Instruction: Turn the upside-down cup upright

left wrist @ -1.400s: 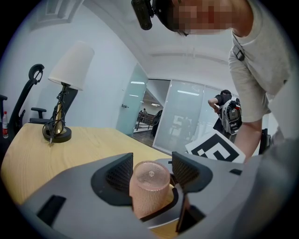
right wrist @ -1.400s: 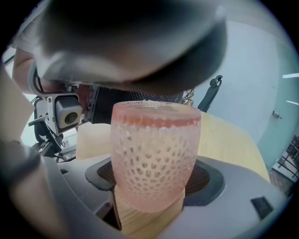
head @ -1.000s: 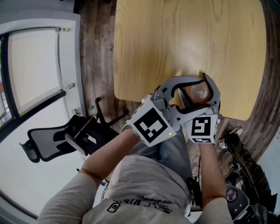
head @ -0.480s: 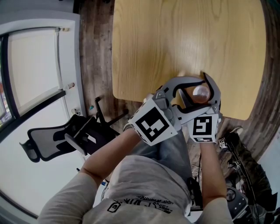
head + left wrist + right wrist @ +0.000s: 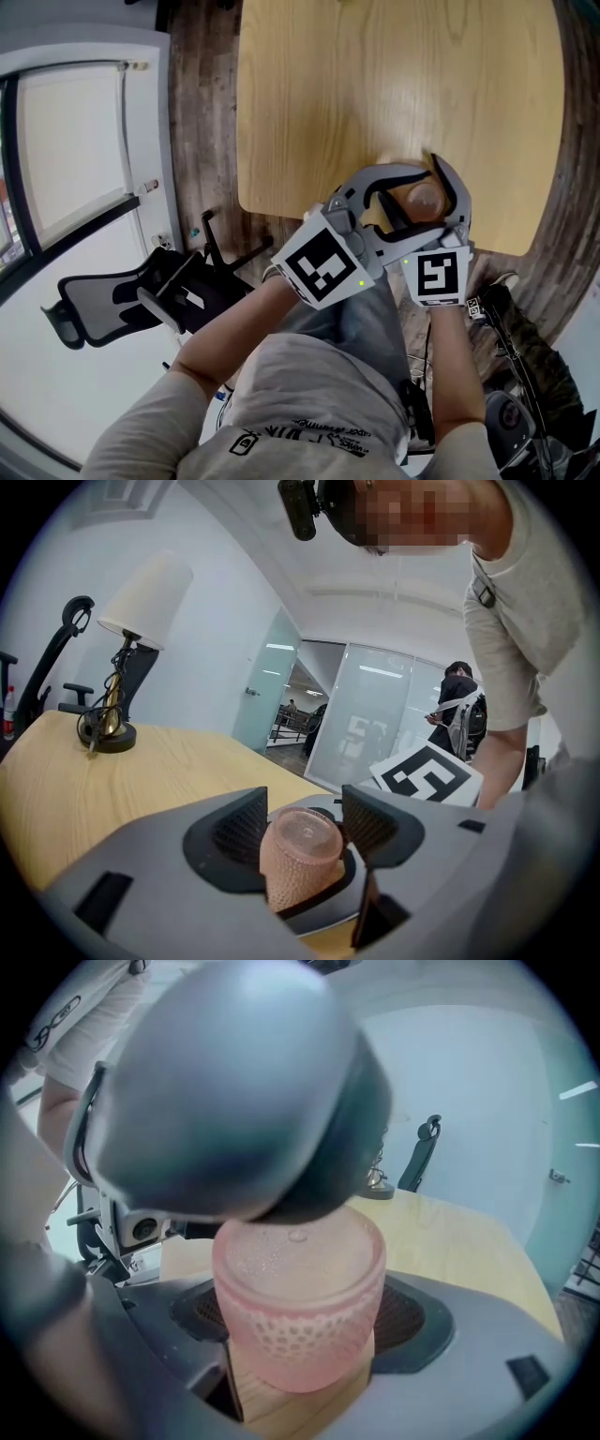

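Observation:
A pink dimpled cup [image 5: 424, 199] stands upside down near the wooden table's [image 5: 375, 84] near edge. Both grippers hold it. In the left gripper view the cup [image 5: 298, 855] sits between the black ribbed pads [image 5: 246, 832] of my left gripper [image 5: 305, 822], base up. In the right gripper view the same cup [image 5: 298, 1307] fills the gap of my right gripper [image 5: 300, 1321], with the pads [image 5: 405, 1316] against its lower sides and bare wood showing beneath. The left gripper's jaw blocks the upper half of that view. In the head view my left gripper [image 5: 405, 187] comes in from the left and my right gripper [image 5: 429, 208] from below.
A desk lamp [image 5: 127, 658] with a white shade stands at the table's far end. A black office chair [image 5: 112, 300] lies on the floor to the left, beside a glass wall. The table's near edge [image 5: 281, 211] runs just under the grippers. A person [image 5: 459, 705] stands in the background.
Almost nothing. Both grippers stay round the cup at the table's near edge, and the cup has not shifted on the wood.

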A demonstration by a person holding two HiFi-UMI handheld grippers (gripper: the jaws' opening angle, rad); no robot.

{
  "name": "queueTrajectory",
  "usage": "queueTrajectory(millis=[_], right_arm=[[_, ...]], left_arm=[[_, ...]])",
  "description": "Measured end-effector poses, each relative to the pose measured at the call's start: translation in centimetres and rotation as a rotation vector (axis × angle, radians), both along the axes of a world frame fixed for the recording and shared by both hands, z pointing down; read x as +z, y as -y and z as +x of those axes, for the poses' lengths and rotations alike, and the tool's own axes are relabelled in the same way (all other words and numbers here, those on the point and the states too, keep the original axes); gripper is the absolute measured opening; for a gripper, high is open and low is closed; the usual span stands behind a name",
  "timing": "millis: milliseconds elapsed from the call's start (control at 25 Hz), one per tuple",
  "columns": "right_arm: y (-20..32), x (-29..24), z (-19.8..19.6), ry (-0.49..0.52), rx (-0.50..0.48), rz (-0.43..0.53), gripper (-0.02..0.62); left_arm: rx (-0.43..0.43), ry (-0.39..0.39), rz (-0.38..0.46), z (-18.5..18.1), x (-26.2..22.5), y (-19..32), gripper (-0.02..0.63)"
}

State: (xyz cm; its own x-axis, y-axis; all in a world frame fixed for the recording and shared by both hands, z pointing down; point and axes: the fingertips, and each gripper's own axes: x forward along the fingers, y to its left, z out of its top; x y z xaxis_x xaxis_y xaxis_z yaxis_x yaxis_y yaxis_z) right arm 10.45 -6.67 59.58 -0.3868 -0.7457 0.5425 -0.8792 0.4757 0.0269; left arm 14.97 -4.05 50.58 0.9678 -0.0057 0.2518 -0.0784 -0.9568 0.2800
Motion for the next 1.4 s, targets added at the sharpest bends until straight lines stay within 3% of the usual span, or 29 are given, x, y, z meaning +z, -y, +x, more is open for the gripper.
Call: queueTrajectory(millis=[280, 520, 640, 800, 920, 1080, 1400], right_arm=[[0.6, -3.5, -0.3, 0.027, -0.031, 0.085, 0.370], [0.9, -8.6, 1.1, 0.057, 0.006, 0.139, 0.368], [0.5, -12.6, 1.8, 0.103, 0.041, 0.174, 0.360], [-0.9, -17.5, 2.5, 0.200, 0.097, 0.154, 0.141], [-2.3, -20.9, 2.6, 0.245, 0.118, 0.152, 0.055], [-4.2, -25.3, 1.3, 0.320, 0.155, 0.174, 0.035], [-6.3, -32.1, -1.2, 0.339, 0.164, 0.240, 0.027]], left_arm=[[-0.049, -0.056, 0.043, -0.7, -2.7, 1.8, 0.267], [-0.134, -0.071, 0.085, -2.9, -6.4, 3.3, 0.273], [-0.213, -0.095, 0.065, -4.4, -9.1, 3.5, 0.216], [-0.272, -0.144, 0.022, -6.3, -13.4, 3.2, 0.056], [-0.286, -0.141, 0.030, -7.1, -16.2, 2.2, 0.012], [-0.316, -0.132, -0.009, -8.1, -19.1, 0.2, 0.009], [-0.355, -0.129, 0.003, -9.5, -23.0, -2.4, 0.009]])
